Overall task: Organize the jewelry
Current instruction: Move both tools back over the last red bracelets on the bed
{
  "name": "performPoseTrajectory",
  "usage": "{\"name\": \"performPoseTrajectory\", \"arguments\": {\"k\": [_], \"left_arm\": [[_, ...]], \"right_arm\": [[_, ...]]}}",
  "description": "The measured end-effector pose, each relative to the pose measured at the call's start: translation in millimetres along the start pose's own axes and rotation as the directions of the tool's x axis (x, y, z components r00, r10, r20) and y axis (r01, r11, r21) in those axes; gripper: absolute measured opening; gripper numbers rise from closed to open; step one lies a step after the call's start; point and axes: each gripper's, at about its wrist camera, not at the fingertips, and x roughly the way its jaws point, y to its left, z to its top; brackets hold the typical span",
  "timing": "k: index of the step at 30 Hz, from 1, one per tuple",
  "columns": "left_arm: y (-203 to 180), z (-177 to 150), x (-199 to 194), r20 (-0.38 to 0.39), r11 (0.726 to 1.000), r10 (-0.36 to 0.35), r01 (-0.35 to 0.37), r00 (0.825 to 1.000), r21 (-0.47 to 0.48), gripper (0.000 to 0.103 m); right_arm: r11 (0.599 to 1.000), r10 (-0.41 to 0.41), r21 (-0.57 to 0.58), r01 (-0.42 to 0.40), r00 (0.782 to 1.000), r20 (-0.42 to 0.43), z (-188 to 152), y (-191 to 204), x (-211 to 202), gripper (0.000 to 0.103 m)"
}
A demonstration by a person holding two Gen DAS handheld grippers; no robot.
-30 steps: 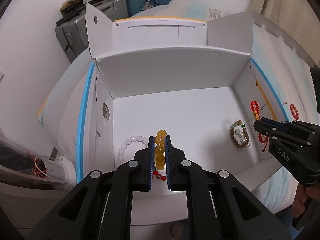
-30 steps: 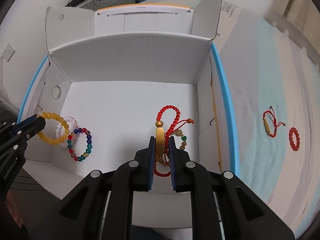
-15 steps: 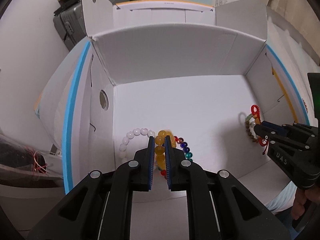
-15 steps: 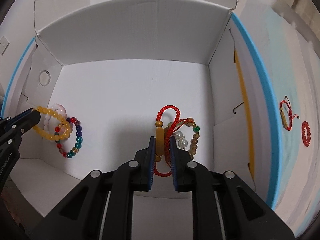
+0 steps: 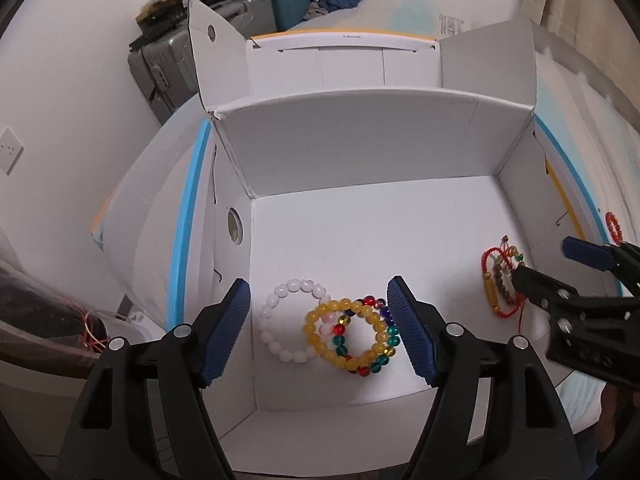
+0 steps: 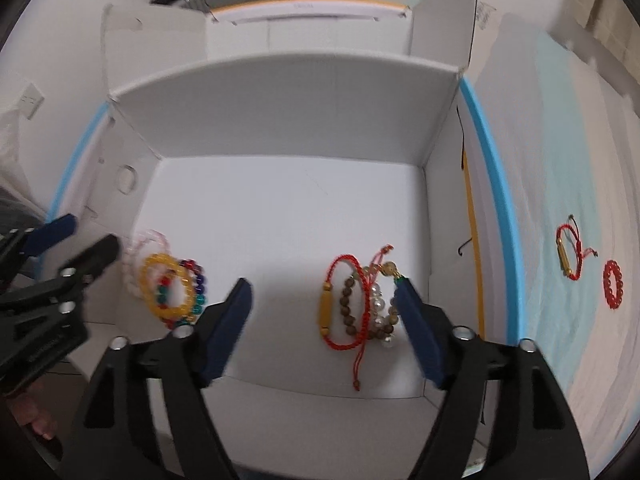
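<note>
With both the left gripper (image 5: 318,328) and right gripper (image 6: 326,326) wide open and empty, a careless withdrawal risked snagging the red cord bracelet (image 6: 340,304) in the box (image 6: 280,92).

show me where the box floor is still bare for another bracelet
Bare floor: the middle and back of the box, between the yellow bracelet pile on the left and the red cord bracelet pile on the right, up to the back wall. Crowded: both front corners, where the left gripper and right gripper hang open.
</note>
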Motion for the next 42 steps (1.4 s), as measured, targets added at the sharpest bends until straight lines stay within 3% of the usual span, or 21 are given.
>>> {"name": "performPoseTrajectory", "arguments": {"k": [5,7,11,25,34,42], "left_arm": [[-7,4,-10,0.025,1.0,0.005,-0.005,1.0,-0.001,0.083],[-11,6,-15,0.033,1.0,0.001,-0.001,0.999,-0.004,0.092],[-24,13,-25,0.061,1.0,-0.002,0.002,0.998,0.003,0.097],[-106,24,-46,0.095,0.994,-0.071,0.062,0.993,0.093,0.097],[-186,32,-54,0.108,0.974,-0.156,0.134,0.982,0.185,0.097],[-249,35,-44,0.076,0.949,-0.217,0.192,0.973,0.249,0.097]], "right_arm": [[1.0,0.007,-0.01,-0.007,0.999,0.039,-1,-4,-21,0.083],[1.0,-0.006,-0.01,0.006,0.998,0.057,0,-5,-28,0.086],[1.0,-0.02,0.02,0.018,0.996,0.092,-4,-24,-48,0.094],[0.985,-0.105,0.152,0.085,0.987,0.125,-28,-120,-92,0.095],[0.964,-0.158,0.235,0.127,0.98,0.121,-43,-184,-105,0.095],[0.936,-0.203,0.313,0.161,0.973,0.109,-53,-240,-109,0.095]]}}
